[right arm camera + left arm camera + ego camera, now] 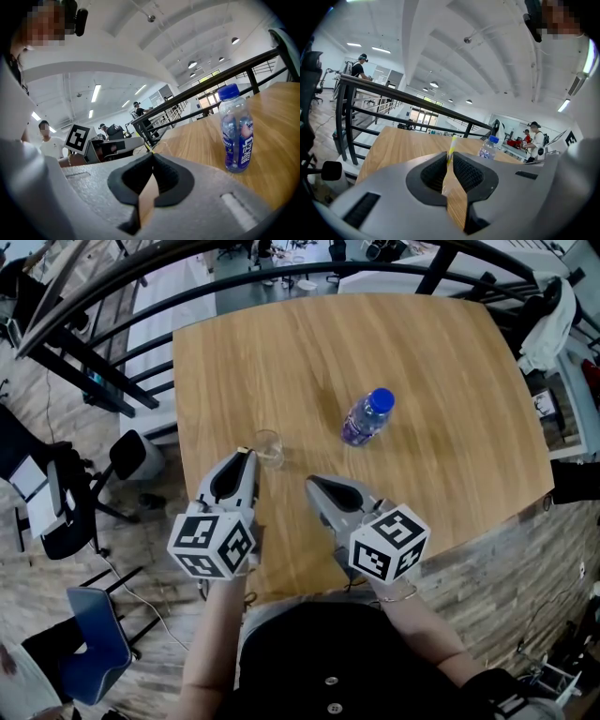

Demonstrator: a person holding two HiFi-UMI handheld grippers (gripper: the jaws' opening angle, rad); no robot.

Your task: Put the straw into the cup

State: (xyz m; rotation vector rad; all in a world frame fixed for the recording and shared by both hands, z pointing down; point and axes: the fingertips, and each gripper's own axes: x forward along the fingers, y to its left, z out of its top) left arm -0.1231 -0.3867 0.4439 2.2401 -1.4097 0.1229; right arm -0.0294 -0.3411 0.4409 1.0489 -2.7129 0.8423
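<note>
A clear glass cup [269, 448] stands on the wooden table [422, 352], near its left edge. My left gripper [247, 454] is just left of the cup, tips almost level with its rim. It is shut on a thin yellow-and-white straw [451, 149], which stands upright out of the closed tips [450, 155]. In the head view only the straw's end [242, 449] shows at the tips. My right gripper [310, 482] sits a little to the right of the cup and nearer me, shut with nothing in it [151, 155].
A plastic bottle [367, 416] with a blue cap and purple label stands right of the cup; it also shows as the bottle [236, 131] and the bottle [489, 147]. A black railing [141, 296] runs behind the table. Chairs [94, 634] stand on the floor at left.
</note>
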